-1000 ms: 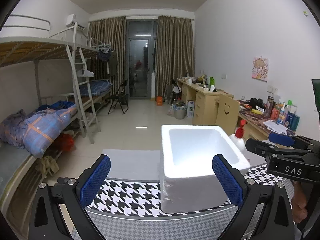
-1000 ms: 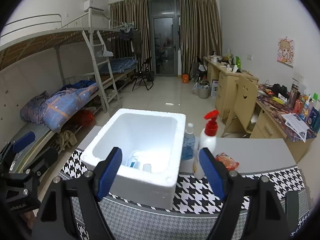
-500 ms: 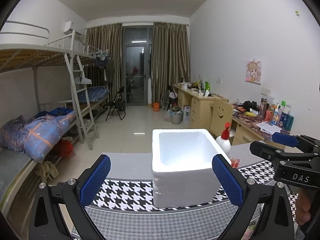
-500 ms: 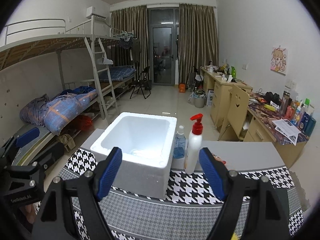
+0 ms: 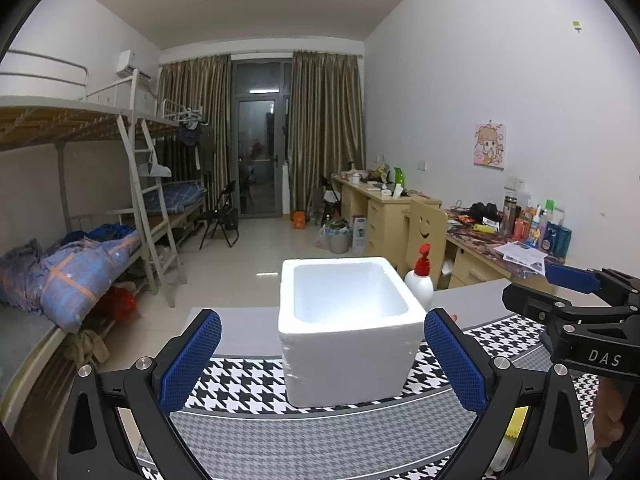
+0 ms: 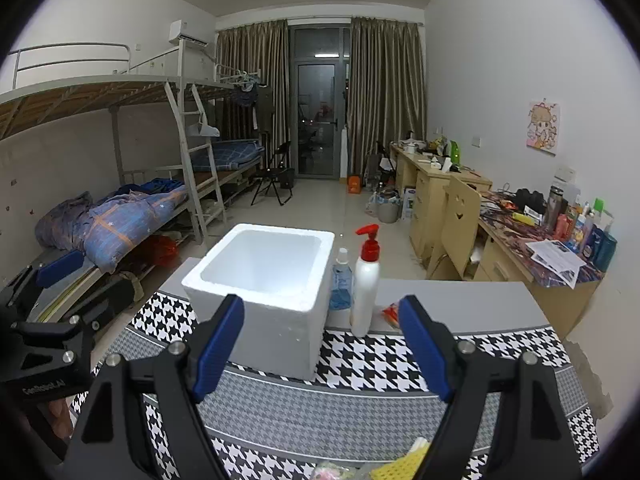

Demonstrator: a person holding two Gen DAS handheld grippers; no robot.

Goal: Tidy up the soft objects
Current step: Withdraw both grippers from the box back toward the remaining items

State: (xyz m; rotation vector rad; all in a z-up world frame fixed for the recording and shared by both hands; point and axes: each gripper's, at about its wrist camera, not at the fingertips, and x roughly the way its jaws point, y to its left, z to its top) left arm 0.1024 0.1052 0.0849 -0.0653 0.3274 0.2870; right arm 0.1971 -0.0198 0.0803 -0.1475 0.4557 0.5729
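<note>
Jaws on my left gripper (image 5: 322, 364) and right gripper (image 6: 320, 350) stand wide apart, gripping nothing. White foam box (image 6: 266, 280) sits on the houndstooth tabletop (image 6: 400, 364), pump bottle (image 6: 366, 280) just right of it; yellow sponge (image 6: 400, 466) lies near me.

The foam box (image 6: 276, 276) stands on the table (image 6: 460, 304), pump bottle (image 6: 366, 280) just right (a smaller bottle (image 6: 341, 280) between).
</note>
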